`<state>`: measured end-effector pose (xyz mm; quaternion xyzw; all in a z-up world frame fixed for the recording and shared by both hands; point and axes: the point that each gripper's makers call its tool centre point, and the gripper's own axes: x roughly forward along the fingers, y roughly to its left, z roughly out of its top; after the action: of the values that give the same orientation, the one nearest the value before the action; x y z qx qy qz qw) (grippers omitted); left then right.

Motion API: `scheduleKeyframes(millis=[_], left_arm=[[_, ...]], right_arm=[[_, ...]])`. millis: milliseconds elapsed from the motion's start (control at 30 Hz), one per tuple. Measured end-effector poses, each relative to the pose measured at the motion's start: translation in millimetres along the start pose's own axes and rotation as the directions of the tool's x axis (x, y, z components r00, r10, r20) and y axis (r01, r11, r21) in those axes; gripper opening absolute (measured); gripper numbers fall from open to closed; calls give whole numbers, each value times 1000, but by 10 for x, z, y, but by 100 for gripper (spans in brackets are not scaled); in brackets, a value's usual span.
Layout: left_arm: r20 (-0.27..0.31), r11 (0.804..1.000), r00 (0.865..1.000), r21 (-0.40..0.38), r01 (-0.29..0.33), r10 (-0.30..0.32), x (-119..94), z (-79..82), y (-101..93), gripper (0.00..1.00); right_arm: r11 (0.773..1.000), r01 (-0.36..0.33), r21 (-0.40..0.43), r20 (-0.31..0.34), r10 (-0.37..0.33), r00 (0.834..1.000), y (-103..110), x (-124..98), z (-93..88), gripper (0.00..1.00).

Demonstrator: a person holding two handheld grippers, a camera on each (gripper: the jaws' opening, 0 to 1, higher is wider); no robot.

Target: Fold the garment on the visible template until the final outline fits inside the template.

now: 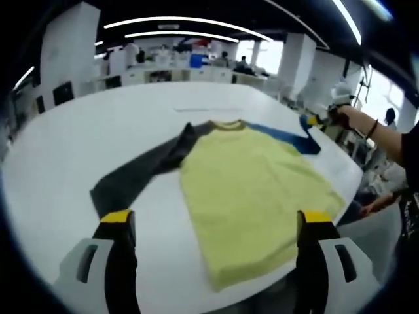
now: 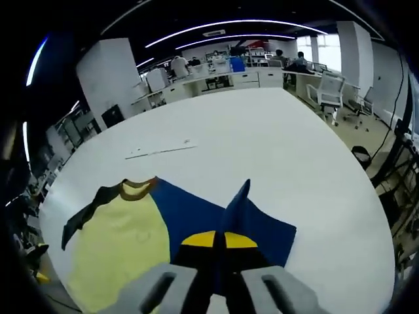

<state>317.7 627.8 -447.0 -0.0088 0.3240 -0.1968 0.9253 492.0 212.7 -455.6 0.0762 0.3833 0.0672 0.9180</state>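
A shirt with a yellow body (image 1: 252,190), a dark grey sleeve (image 1: 141,173) and a blue sleeve (image 1: 281,136) lies flat on the white table (image 1: 85,131). My left gripper (image 1: 216,219) hovers open above the shirt's near hem, with nothing between its jaws. My right gripper (image 2: 219,241) is shut on the blue sleeve (image 2: 196,212), whose pinched edge rises in a peak between the jaws. In the left gripper view, the right gripper (image 1: 319,120) sits at the far end of the blue sleeve, held by a person's hand. The yellow body (image 2: 118,245) lies left of it.
A thin pale line (image 2: 160,152) is marked on the table beyond the collar (image 1: 229,124). The table's edge (image 1: 357,173) runs close to the shirt's right side. Office desks, chairs (image 2: 330,91) and people stand at the back of the room.
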Motion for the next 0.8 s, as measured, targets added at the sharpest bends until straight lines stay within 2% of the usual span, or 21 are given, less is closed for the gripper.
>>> scheduleKeyframes(millis=[267,800], left_arm=[[2,1000,1000,-4,2,-2,-3,4,9,99],[-4,1000,1000,-13,4,-4,13,-13,28,99]], right_arm=[[998,-49,-33,-1,49,999,297,91,73,0],[983,-172,-64,-6,172,985,1063,307,148,0]])
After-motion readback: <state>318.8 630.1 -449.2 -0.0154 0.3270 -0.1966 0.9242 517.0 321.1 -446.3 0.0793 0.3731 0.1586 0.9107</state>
